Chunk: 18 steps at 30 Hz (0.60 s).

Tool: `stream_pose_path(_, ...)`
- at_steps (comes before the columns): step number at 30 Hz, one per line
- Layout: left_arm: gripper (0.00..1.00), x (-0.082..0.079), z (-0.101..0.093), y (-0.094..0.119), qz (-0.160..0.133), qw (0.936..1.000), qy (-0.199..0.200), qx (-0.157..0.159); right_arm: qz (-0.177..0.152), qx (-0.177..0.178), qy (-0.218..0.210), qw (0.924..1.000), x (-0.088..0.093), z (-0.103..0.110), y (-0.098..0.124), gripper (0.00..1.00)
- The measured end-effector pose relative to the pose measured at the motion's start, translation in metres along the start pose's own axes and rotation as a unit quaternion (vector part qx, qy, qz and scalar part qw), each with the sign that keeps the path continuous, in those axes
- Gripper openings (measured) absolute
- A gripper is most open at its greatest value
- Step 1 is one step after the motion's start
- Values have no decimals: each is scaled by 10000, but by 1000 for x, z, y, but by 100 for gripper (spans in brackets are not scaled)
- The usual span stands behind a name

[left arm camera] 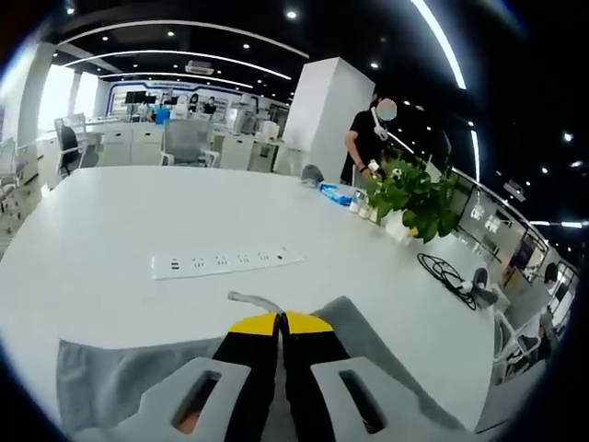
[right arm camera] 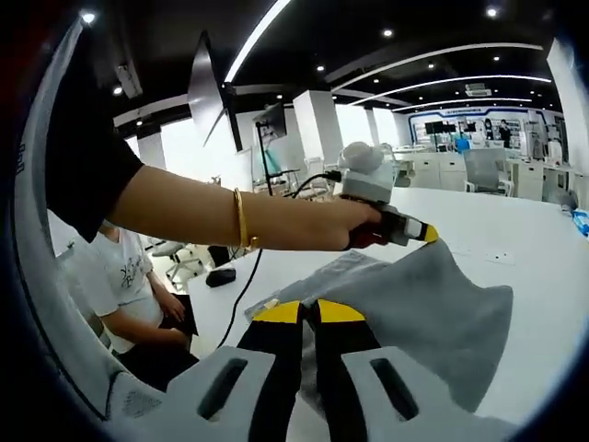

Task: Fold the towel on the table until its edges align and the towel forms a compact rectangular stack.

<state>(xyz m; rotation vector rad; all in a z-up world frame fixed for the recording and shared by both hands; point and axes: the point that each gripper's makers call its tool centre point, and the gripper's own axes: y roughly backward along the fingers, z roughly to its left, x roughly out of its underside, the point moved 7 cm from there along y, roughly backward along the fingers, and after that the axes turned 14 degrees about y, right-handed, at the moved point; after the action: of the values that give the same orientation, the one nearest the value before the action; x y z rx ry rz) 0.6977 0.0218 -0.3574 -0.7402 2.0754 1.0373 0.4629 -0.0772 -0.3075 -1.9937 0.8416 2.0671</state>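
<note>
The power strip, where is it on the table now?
In the left gripper view, the white power strip lies flat on the table, just beyond the grey towel.

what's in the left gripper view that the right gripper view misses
The left gripper view has a white power strip on the table, a potted plant, a black cable and a standing person in black. The right gripper view has the left hand-held gripper held by a person's hand, lifting a towel corner, plus a seated person in white. Both show the grey towel on the white table, with each view's own jaws closed on it.
</note>
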Motion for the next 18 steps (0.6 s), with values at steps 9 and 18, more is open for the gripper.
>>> stream_pose_path(9, 0, -22, 21, 34, -88, 9995, -284, 107, -143, -340, 110, 9993, -17, 18, -32, 2)
stream_pose_path(18, 0, -28, 44, 61, -195, 9993, -324, 65, -244, -552, 252, 9979, -30, 35, -58, 2)
